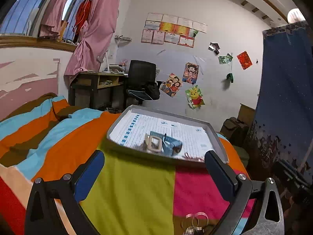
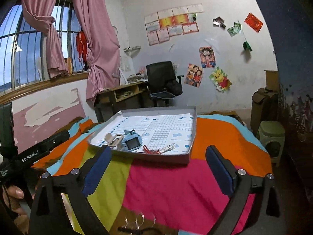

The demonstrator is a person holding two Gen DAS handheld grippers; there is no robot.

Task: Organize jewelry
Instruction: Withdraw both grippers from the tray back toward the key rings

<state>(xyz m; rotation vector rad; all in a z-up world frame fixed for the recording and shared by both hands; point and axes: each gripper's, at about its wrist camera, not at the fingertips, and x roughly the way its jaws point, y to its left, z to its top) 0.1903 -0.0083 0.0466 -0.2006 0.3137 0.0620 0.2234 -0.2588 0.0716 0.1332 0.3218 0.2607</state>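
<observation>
Both our grippers — left (image 1: 154, 168), right (image 2: 158, 163) — stand with fingers spread, nothing between them. Ahead of the fingertips the tray (image 2: 156, 156) rests on the bed (image 2: 172, 186), its near edge close; blue watch (image 2: 130, 143) and beige watch (image 2: 113, 138) lie inside — bare bedspread between.

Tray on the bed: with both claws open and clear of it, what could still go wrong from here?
1. The tray rests on a rumpled blanket, so a push might tip it.
2. The blue watch, beige watch and red cord crowd the near edge, so they may slide out.
3. The clear rings lie loose on the blanket near the right claw, so they are easily knocked away.
</observation>
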